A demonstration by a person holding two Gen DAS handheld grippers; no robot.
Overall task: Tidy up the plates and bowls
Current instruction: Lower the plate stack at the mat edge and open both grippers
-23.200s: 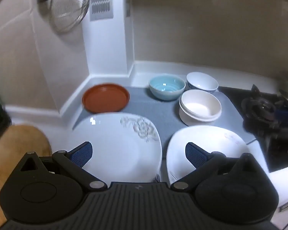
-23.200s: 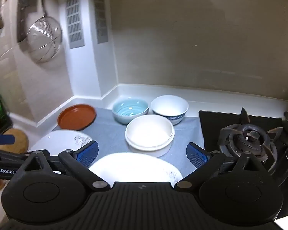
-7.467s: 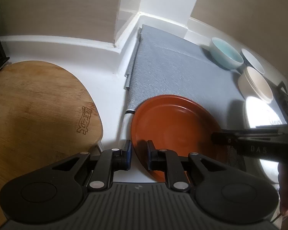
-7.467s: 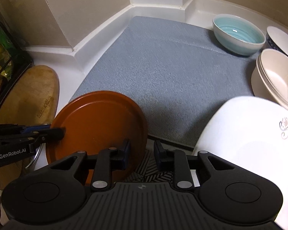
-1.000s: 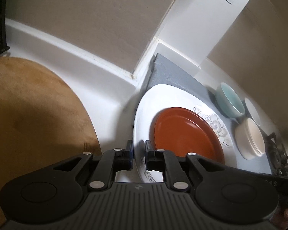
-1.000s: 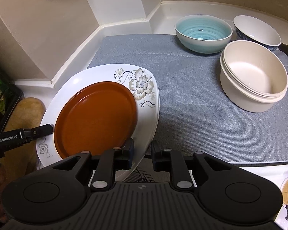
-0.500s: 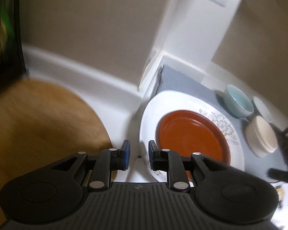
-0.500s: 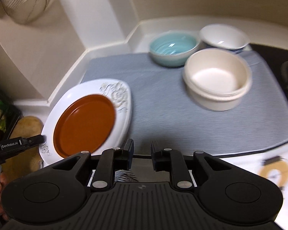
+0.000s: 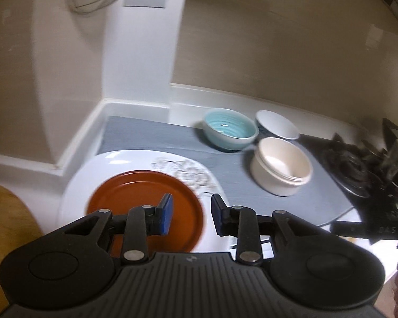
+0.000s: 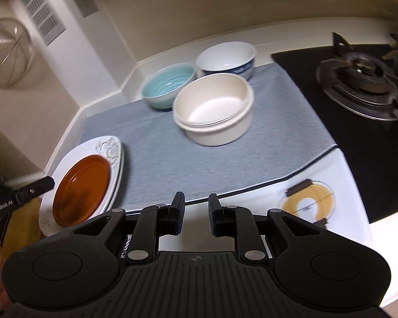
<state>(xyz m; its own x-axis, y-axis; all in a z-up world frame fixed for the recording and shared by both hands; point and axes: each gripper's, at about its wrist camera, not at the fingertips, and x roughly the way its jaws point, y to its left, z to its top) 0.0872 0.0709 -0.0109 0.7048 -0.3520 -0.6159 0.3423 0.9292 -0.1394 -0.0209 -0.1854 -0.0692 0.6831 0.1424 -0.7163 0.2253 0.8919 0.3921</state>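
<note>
White kitchen counter runs into a tiled corner, with a grey ribbed mat point(image 10: 220, 153) spread across it and a black gas hob point(image 10: 358, 79) at its far end.

Above the near edge of that counter, the left gripper point(image 9: 191, 217) hangs with nothing between its blue pads point(image 9: 166, 213); its jaws are opening, a clear gap showing. The right gripper point(image 10: 196, 216) hovers over the mat's front edge, its jaws set narrowly apart and empty.

Just beyond the left gripper lies a glossy reddish-brown plate point(image 9: 135, 201), round with a shallow raised rim, resting inside a larger white plate with a grey flower pattern point(image 9: 188, 172); in the right wrist view a second white rim shows under it. This stack overhangs the mat's near left corner.

Farther back on the mat stands a nested stack of cream bowls point(image 10: 215, 108), plain and deep-walled. Behind it sit a pale blue ribbed bowl point(image 10: 168, 87) and a white bowl with a dark blue outside point(image 10: 225, 58), close together by the wall.

"GenRobot.AI" is printed on the left gripper's arm in the right wrist view; "DAS" is legible on the right gripper point(image 9: 368, 229) in the left wrist view.

A wire strainer point(image 10: 5, 55) hangs on the wall, and a wooden board point(image 9: 5, 225) lies left of the plates.
</note>
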